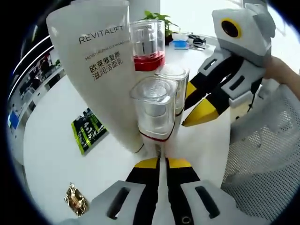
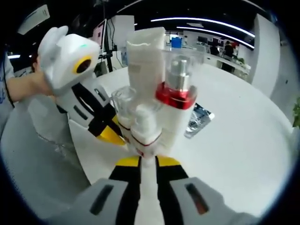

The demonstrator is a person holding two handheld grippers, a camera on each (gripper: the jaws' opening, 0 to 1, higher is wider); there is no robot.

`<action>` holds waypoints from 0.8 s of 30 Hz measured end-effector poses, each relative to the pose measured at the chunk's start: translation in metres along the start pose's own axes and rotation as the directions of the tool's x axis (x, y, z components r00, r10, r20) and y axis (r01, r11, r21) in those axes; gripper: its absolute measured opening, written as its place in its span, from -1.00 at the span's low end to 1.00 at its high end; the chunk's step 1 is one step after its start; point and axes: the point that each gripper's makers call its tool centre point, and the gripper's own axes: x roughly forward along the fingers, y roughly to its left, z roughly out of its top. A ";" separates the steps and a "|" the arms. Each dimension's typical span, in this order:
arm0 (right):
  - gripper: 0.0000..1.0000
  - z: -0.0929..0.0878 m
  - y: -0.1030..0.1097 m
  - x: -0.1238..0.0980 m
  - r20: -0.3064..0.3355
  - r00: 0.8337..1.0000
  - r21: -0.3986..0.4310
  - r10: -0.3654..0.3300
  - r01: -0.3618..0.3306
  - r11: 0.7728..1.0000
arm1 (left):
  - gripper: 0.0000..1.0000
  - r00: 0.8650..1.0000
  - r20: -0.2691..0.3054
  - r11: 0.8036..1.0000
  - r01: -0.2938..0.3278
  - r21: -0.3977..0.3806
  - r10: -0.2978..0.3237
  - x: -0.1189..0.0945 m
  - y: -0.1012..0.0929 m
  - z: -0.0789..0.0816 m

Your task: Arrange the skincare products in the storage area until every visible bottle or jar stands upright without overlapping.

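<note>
**Bottles bunched tight: space them without tipping any**

Nearest the lens in the left gripper view, the left gripper (image 1: 159,161) has its yellow-tipped jaws brought together, nothing visibly between them, with the tips right at the foot of a clear-capped bottle (image 1: 155,110). Left of that on the white table (image 1: 51,140) lie a small gold wrapper (image 1: 76,200) and a green packet (image 1: 86,130). Next comes the tall white Revitalift tube (image 1: 101,65), standing on its cap and apparently pressing against the clear-capped bottle. Behind them stands a red-banded pump bottle (image 1: 147,47), then a second clear-capped bottle (image 1: 174,82). Furthest right, the right gripper (image 1: 199,115) points its tips at the cluster, and a white mesh basket (image 1: 262,159) fills the lower right.

In the right gripper view, the right gripper's jaws also look closed and empty beneath a small white bottle (image 2: 145,126).

Everything appears upright, so the step in hand is probably separation. Best done by nudging low, near each base, one item at a time; the tall tube looks top-heavy and most likely to topple if pushed high. Keeping one gripper as a steadying stop beside a neighbour seems wise
</note>
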 end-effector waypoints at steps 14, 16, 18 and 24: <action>-0.73 0.000 0.007 -0.008 -0.020 1.000 -0.028 -0.005 0.005 1.000 | -0.99 1.000 0.012 1.000 -0.005 0.014 0.005 -0.012 0.002 0.001; -0.72 0.001 0.008 -0.009 -0.022 1.000 -0.034 -0.005 0.005 0.999 | -0.98 1.000 0.009 1.000 -0.002 0.021 0.002 -0.015 0.001 0.000; -0.71 0.002 0.010 -0.010 -0.023 1.000 -0.039 -0.004 0.003 0.999 | -0.97 1.000 0.008 1.000 -0.001 0.029 0.000 -0.017 0.000 -0.001; -0.65 0.004 0.016 -0.015 -0.027 1.000 -0.022 0.000 -0.001 1.000 | -0.94 0.999 0.043 1.000 -0.009 0.015 0.009 -0.030 0.000 0.004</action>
